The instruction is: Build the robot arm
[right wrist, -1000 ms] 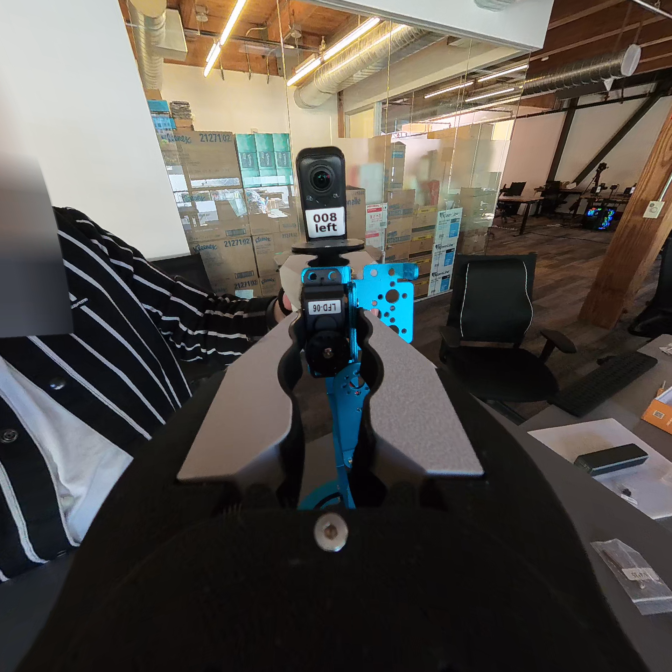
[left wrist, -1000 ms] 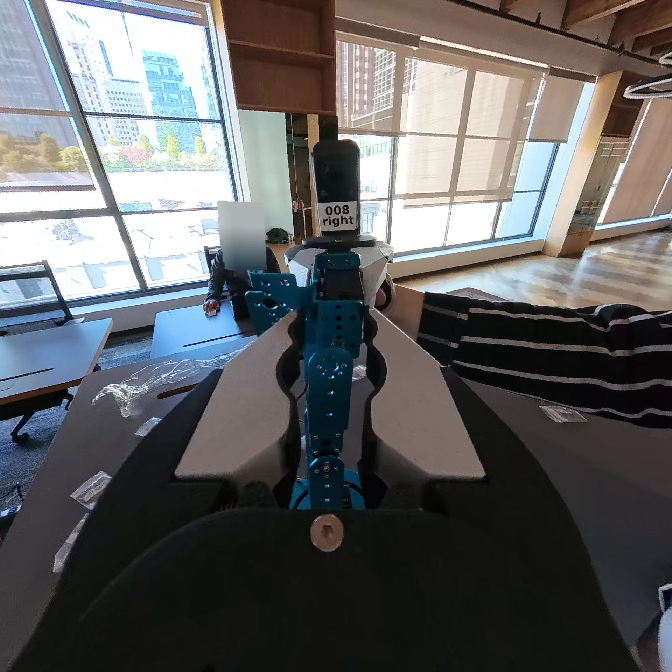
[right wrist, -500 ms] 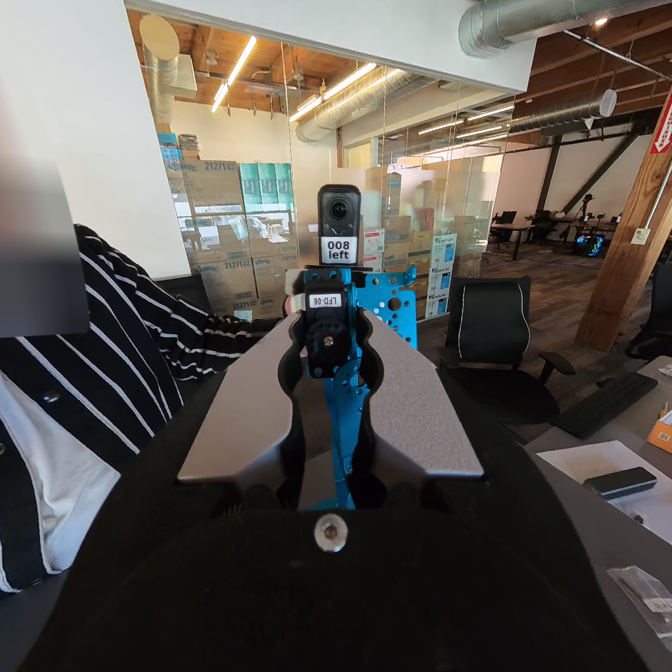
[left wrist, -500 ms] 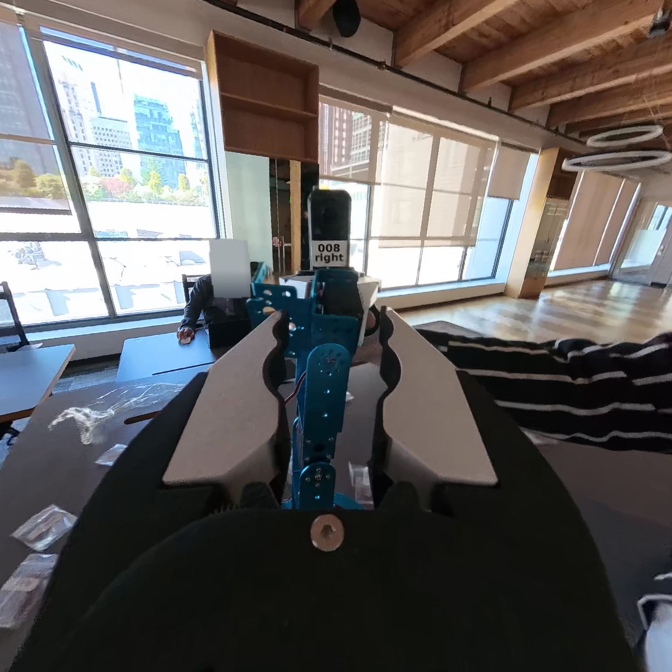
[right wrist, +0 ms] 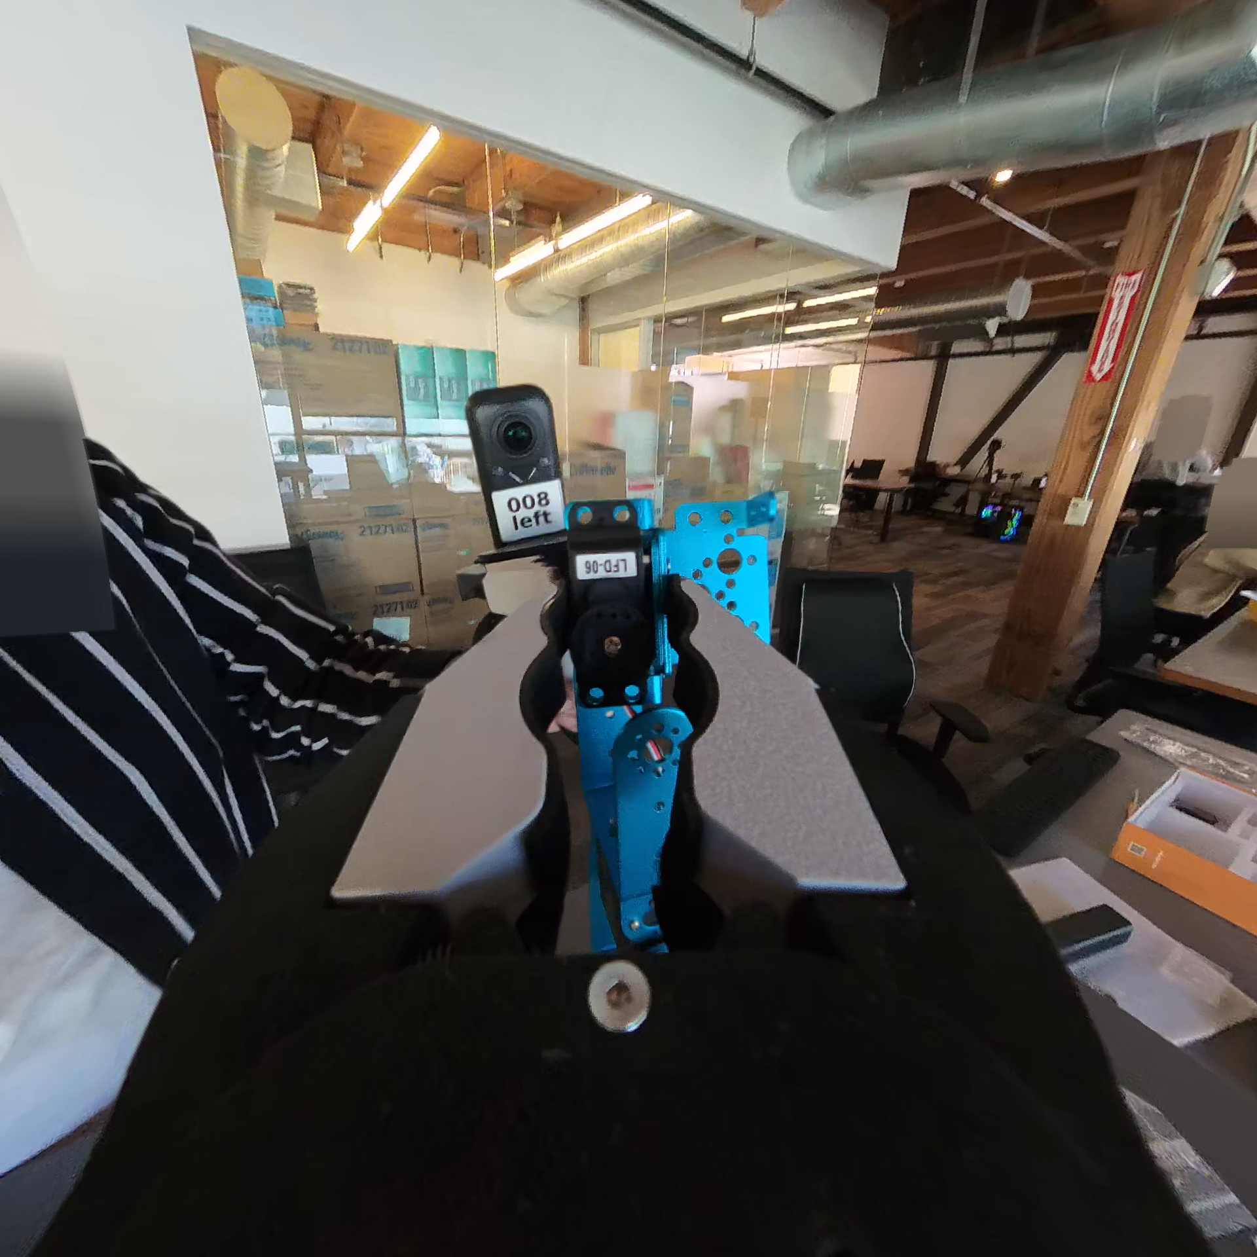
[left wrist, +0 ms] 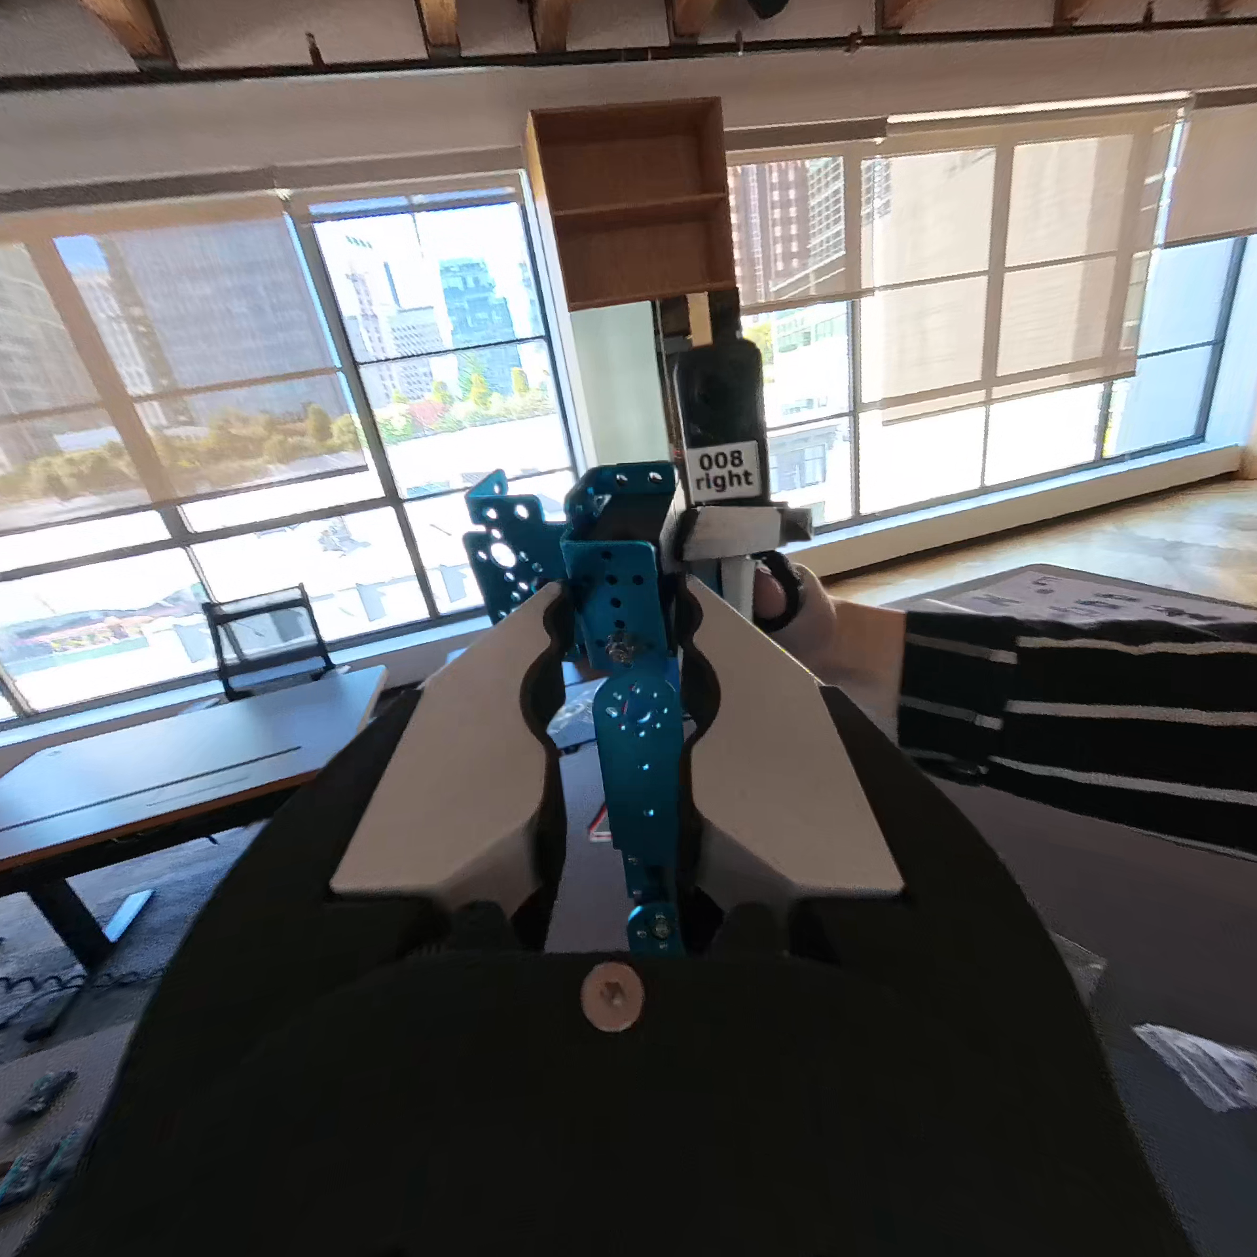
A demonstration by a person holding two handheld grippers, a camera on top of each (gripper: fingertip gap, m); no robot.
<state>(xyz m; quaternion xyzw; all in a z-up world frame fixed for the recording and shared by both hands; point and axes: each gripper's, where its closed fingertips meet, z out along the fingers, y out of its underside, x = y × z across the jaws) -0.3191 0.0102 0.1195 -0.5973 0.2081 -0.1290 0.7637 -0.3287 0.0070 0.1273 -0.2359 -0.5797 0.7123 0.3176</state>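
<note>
The blue servo bracket assembly (left wrist: 636,687) is in the air above the dark tabletop (left wrist: 1020,884), its long axis upright. My left gripper (left wrist: 615,612) and right gripper (right wrist: 615,598) both clamp it from opposite sides.

A dark grey table (right wrist: 1115,762) carries an open orange box (right wrist: 1197,850) near its right edge. Just nearer than the box lies a white sheet (right wrist: 1122,952) with a flat black bar (right wrist: 1088,933) on it, and beyond the box lie a black keyboard (right wrist: 1047,789) and a long clear packet (right wrist: 1190,745). In the left wrist view the same dark top (left wrist: 1020,952) bears a crumpled clear bag (left wrist: 1197,1075) at its right, and a brown desk (left wrist: 170,768) stands apart at the left with a chair (left wrist: 265,639) behind it.
</note>
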